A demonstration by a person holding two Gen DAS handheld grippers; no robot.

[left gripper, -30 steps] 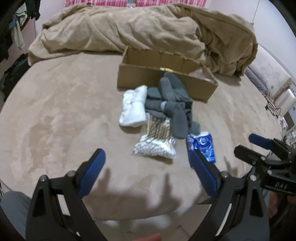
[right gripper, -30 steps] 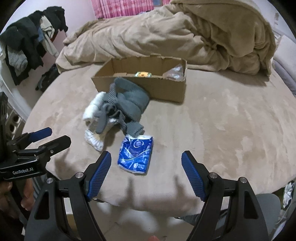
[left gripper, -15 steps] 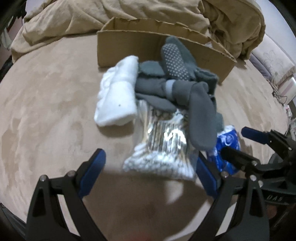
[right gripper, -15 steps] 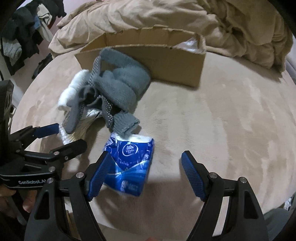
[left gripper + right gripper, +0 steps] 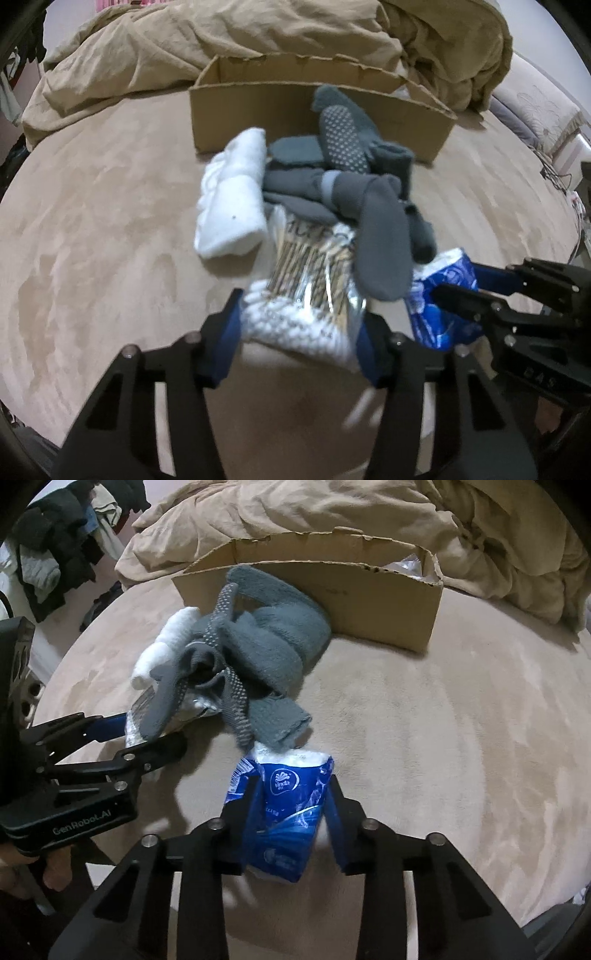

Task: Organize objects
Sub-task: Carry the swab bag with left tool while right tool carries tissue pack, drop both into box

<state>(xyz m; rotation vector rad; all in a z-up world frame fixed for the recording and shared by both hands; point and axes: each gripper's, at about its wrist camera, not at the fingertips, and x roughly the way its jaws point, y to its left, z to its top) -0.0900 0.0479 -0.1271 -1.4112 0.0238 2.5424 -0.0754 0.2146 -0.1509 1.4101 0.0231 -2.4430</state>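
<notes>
Left wrist | beige bed (image 5: 92, 229), rumpled duvet (image 5: 258, 33) | left fingers (image 5: 225, 328) clamp swab bag (image 5: 310, 295); right fingers (image 5: 332, 805) clamp tissue pack (image 5: 284, 812)

The light is soft and a bit dim, with a warm brown look. The top of both pictures is brighter than the bottom. A dark shadow sits low in the middle of each picture, on the bed cover (image 5: 92, 206). The shiny bag of cotton swabs (image 5: 310, 291) gives off small white glints. It looks smeared and fuzzy, and so does the blue tissue pack (image 5: 286, 812). The edges bend round like a fishbowl, and the corners are black.
</notes>
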